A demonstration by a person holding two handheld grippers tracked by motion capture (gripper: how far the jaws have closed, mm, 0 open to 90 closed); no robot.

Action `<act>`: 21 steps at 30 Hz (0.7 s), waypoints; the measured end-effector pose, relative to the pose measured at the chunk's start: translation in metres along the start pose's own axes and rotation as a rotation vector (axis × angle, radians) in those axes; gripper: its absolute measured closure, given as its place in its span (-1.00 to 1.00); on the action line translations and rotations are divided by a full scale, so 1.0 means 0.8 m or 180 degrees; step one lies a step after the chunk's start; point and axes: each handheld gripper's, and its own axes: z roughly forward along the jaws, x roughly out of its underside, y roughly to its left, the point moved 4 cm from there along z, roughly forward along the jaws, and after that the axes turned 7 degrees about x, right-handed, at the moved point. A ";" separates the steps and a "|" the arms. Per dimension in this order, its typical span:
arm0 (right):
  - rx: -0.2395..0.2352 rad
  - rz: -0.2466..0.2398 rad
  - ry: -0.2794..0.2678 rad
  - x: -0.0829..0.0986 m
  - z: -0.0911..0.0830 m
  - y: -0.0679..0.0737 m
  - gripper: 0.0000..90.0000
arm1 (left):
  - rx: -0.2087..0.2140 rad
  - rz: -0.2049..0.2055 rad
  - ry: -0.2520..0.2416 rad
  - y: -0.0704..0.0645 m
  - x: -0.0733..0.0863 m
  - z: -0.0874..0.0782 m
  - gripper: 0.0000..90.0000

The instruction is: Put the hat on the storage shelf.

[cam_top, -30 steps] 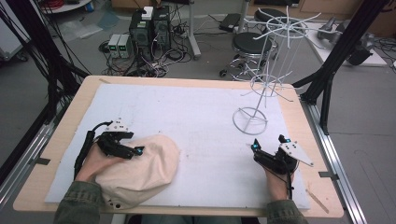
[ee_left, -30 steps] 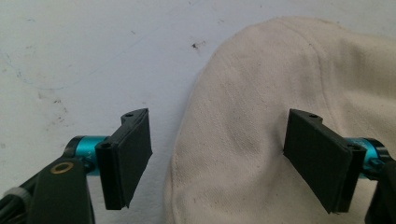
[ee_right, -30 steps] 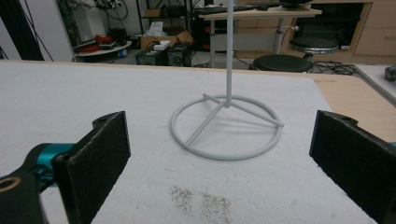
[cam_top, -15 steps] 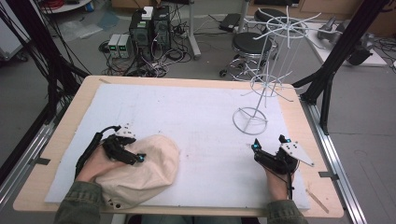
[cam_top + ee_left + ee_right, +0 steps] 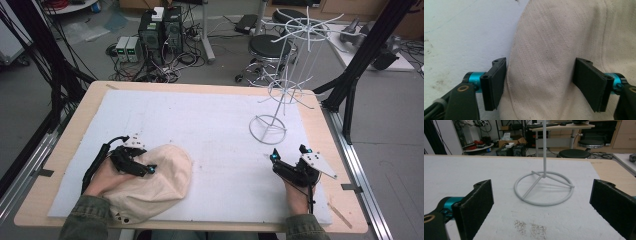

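The cap lies flat on the bench at its near left corner, not lifted. The left gripper sits over it, fingers spread, straddling a fold of cloth without pinching it. The right gripper waits near the rack, fingers spread and empty. Judged: grasp pending; hanging the cap on the rack probably remains.

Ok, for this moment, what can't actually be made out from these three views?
- Cap's near edge: high view, hidden under the person's left hand and sleeve.
- Whether the left gripper presses the fabric: left gripper view, jaws stand apart astride a fold, contact unclear.
- Rack's upper arms: right gripper view, cut off by the top edge.
- Specks on the mat: too small to identify.
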 end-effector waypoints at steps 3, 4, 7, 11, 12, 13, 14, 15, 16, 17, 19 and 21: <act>0.0008 0.0010 -0.0009 0.000 0.000 -0.001 -0.91 | -0.0017 0.0086 -0.0068 -0.002 -0.002 -0.002 0.04; 0.0008 0.0021 -0.0006 0.000 0.000 -0.001 -0.91 | -0.0058 0.0107 -0.0069 -0.002 -0.003 -0.002 0.18; 0.0001 0.0032 0.0008 0.000 0.000 -0.001 -0.91 | -0.0168 0.0201 -0.0147 0.000 -0.004 -0.008 0.48; -0.0006 0.0039 0.0014 0.000 0.000 -0.002 -0.91 | -0.0301 0.0213 -0.0293 0.004 -0.005 -0.016 0.71; -0.0006 0.0046 0.0024 0.000 0.000 -0.002 -0.91 | -0.0311 0.0190 -0.0352 0.005 -0.005 -0.017 0.76; -0.0008 0.0035 0.0016 0.000 0.001 -0.003 -0.91 | -0.0271 0.0191 -0.0398 0.007 -0.005 -0.020 0.78; -0.0009 0.0047 0.0022 0.000 0.001 -0.002 -0.91 | -0.0246 0.0196 -0.0450 0.007 -0.005 -0.022 0.79; -0.0006 0.0045 0.0022 0.000 0.001 -0.002 -0.91 | -0.0219 0.0173 -0.0523 0.007 -0.005 -0.024 0.80; -0.0006 0.0046 0.0023 0.000 0.001 -0.002 -0.91 | -0.0185 0.0160 -0.0581 0.007 -0.005 -0.026 0.80; -0.0003 0.0047 0.0021 0.000 0.001 -0.002 -0.91 | -0.0161 0.0145 -0.0650 0.007 -0.005 -0.029 0.80; -0.0002 0.0046 0.0019 0.000 0.000 -0.002 -0.91 | -0.0119 0.0088 -0.0782 0.008 -0.005 -0.035 0.80; 0.0000 0.0039 0.0016 0.000 0.000 -0.002 -0.91 | -0.0071 0.0048 -0.0871 0.009 -0.004 -0.039 0.80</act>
